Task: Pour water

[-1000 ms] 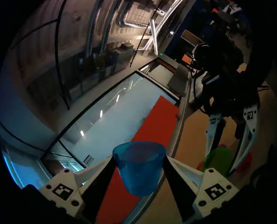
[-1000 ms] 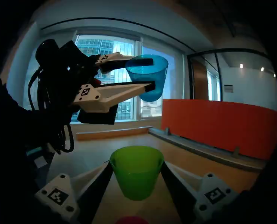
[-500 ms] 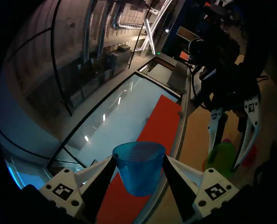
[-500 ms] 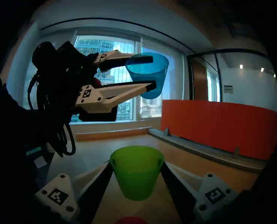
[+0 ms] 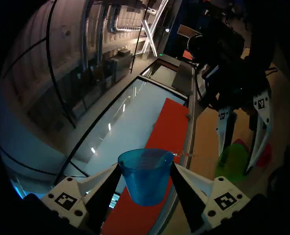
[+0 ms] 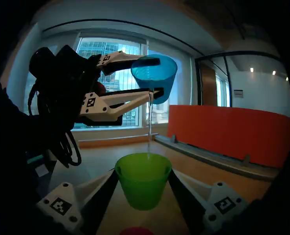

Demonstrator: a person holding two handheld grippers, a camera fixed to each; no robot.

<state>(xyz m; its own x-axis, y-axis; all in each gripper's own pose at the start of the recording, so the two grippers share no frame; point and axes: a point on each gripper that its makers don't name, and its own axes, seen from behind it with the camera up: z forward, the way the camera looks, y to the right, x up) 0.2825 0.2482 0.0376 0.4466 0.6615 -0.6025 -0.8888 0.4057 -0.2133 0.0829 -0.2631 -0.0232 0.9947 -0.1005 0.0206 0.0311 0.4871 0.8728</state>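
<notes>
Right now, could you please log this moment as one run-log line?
phase: pouring | left gripper: shut on blue cup, tilted | water stream: falling into green cup | right gripper: shut on green cup, upright

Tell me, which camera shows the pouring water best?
The right gripper view: the water stream falls clearly from the blue cup into the green cup. The left gripper view catches a faint thread sideways.

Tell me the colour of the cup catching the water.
The receiving cup is green, seen best in the right gripper view.
</notes>
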